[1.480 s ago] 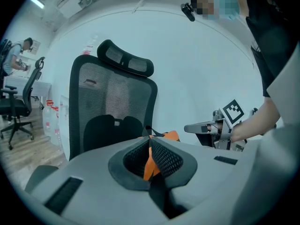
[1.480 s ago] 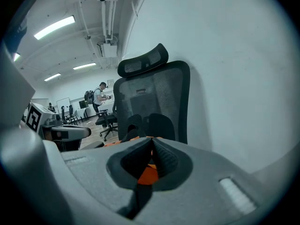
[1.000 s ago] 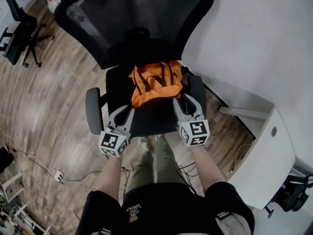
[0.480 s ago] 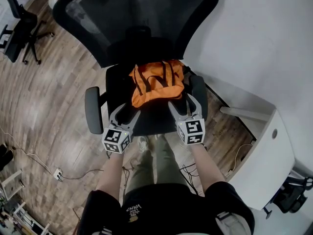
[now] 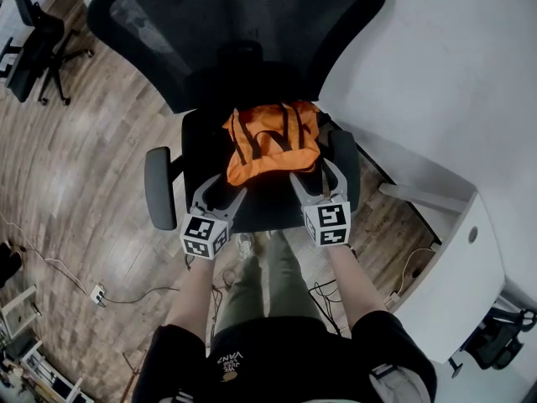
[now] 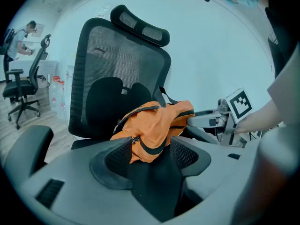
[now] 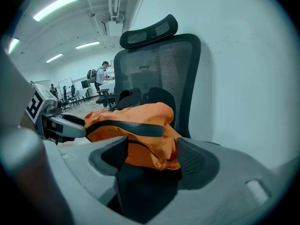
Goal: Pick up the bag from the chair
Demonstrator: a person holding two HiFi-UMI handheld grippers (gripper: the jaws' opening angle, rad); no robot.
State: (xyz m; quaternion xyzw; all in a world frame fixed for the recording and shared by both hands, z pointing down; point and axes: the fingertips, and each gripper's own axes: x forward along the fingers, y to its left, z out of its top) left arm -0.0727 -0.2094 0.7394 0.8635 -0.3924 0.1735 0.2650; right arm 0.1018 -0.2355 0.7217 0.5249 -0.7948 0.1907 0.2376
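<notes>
While the crumpled orange fabric bag (image 5: 273, 141) lies on the seat of the black mesh office chair (image 5: 262, 201) and the left gripper (image 5: 220, 190) and right gripper (image 5: 315, 176) hover spread at its near edge, a shallow bite may pinch slack cloth and slip.

Bag (image 5: 271, 141) on chair (image 5: 260, 206), left gripper (image 5: 221, 185) and right gripper (image 5: 317, 177) just before it

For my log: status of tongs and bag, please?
Left tongs, right tongs open, empty. Orange bag on chair, just ahead, not gripped. Path clear.
</notes>
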